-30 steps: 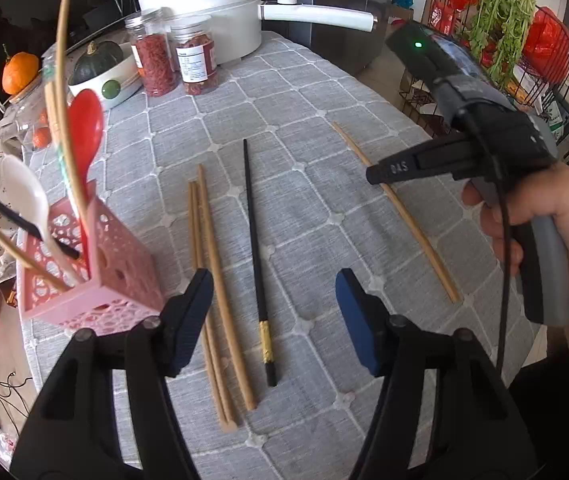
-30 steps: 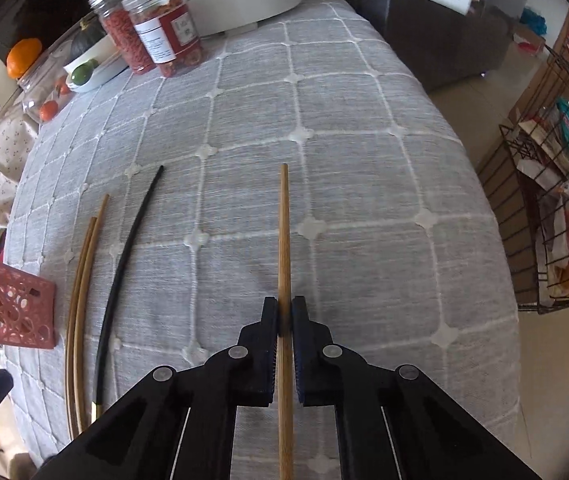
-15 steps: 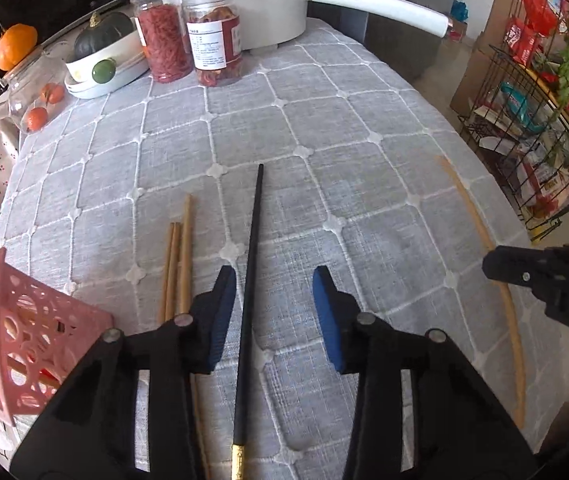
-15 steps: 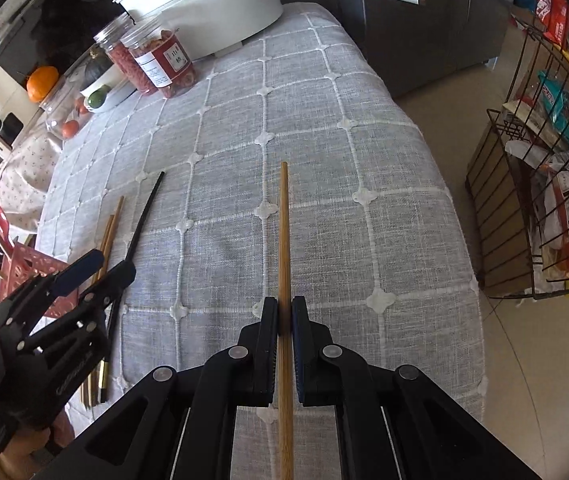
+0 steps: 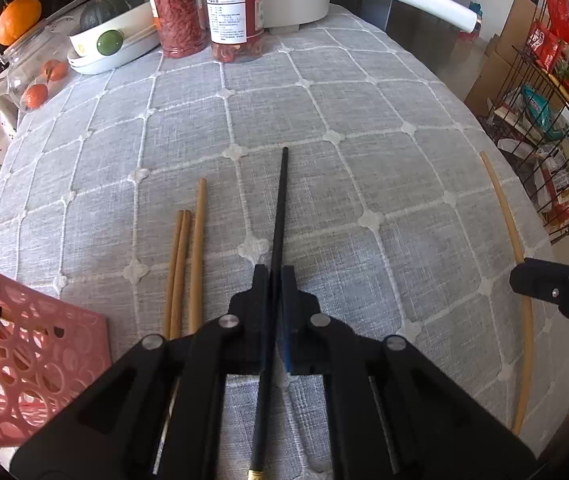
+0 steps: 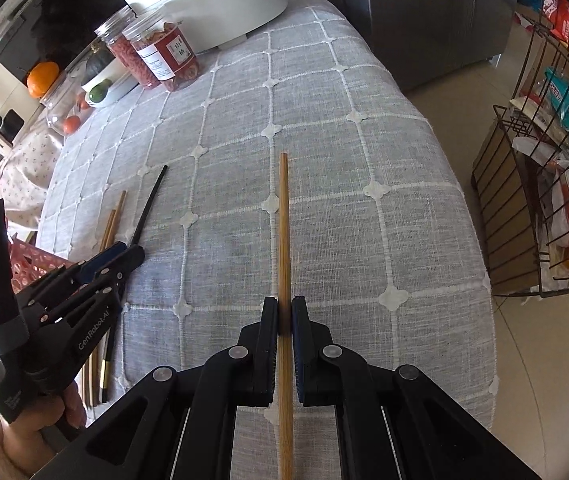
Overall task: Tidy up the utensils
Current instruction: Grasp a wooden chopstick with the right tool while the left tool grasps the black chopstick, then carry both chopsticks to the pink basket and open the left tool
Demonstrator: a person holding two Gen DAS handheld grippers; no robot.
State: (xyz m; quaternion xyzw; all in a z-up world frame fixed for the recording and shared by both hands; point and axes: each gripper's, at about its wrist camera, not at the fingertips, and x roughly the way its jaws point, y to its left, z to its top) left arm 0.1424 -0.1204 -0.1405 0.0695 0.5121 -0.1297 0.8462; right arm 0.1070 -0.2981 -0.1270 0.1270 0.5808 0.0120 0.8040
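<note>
Left gripper [image 5: 275, 270]: its fingers are pressed together on the black chopstick [image 5: 278, 216], gripping it partway along the shaft; the tip runs out ahead and the gold-banded end trails back under the gripper body.
Right gripper [image 6: 284, 312]: fingers clamped on a bamboo chopstick [image 6: 283, 232], which points straight ahead over the cloth.
Loose chopsticks [image 5: 185, 264]: three tan ones lie side by side on the counter [image 5: 364, 120], just left of the left gripper and touching one another.
Pink basket [image 5: 24, 352]: a perforated holder at the near left corner, beside the loose chopsticks.
Counter cover: grey cloth with a white grid pattern.
Back of counter: two clear jars [image 5: 236, 12] of red dried goods, a white pot with a long handle [image 6: 212, 8], and a white dish [image 5: 112, 46] with a green fruit.
Hand [image 6: 32, 436]: holds the left gripper's handle, seen at the lower left of the right wrist view.
</note>
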